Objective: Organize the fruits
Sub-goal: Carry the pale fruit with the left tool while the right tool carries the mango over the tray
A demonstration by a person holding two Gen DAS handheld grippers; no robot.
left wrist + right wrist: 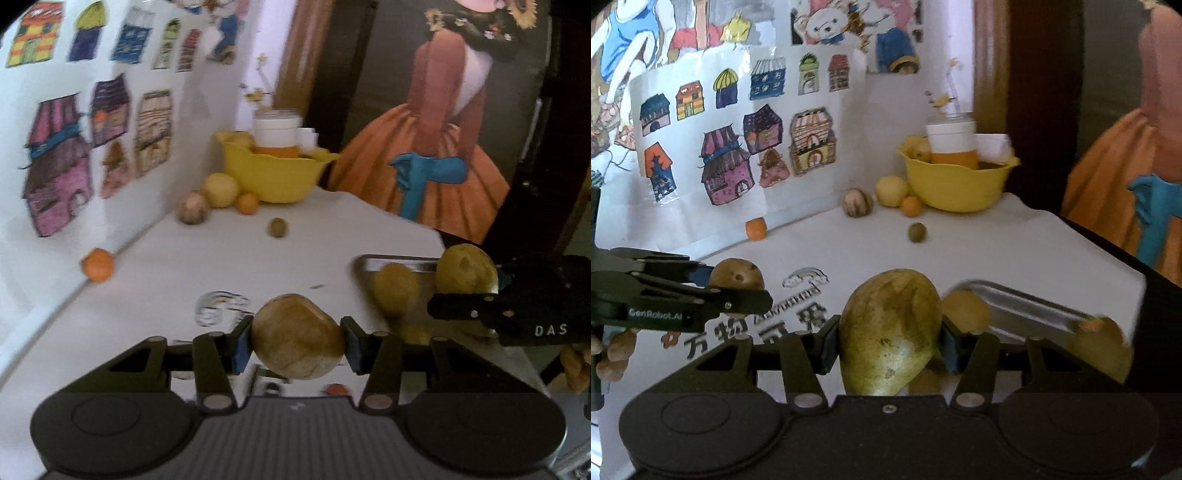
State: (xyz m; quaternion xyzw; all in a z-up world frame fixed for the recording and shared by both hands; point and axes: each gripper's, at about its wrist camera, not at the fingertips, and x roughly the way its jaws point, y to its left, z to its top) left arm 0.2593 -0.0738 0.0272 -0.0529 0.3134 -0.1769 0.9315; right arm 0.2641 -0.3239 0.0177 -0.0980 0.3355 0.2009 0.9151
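Observation:
My left gripper (pixel 297 338) is shut on a round brownish-yellow fruit (pixel 297 336) and holds it above the white table. It also shows at the left of the right wrist view (pixel 738 284). My right gripper (pixel 888 339) is shut on a green-yellow mango (pixel 888 332), which also shows in the left wrist view (pixel 466 269) beside a metal tray (pixel 399 264). The tray (pixel 1027 306) holds a yellow fruit (pixel 964 310). Loose on the table are two oranges (pixel 756 229) (pixel 911 206), a striped round fruit (pixel 857 202), a yellow fruit (pixel 892 190) and a small kiwi (pixel 917 232).
A yellow bowl (pixel 956 184) with a white-and-orange jar (pixel 953 142) stands at the back of the table. A wall with house drawings (pixel 738 147) runs along the left. A dark panel with a painted figure (pixel 436 129) stands behind on the right. The table edge falls off at right.

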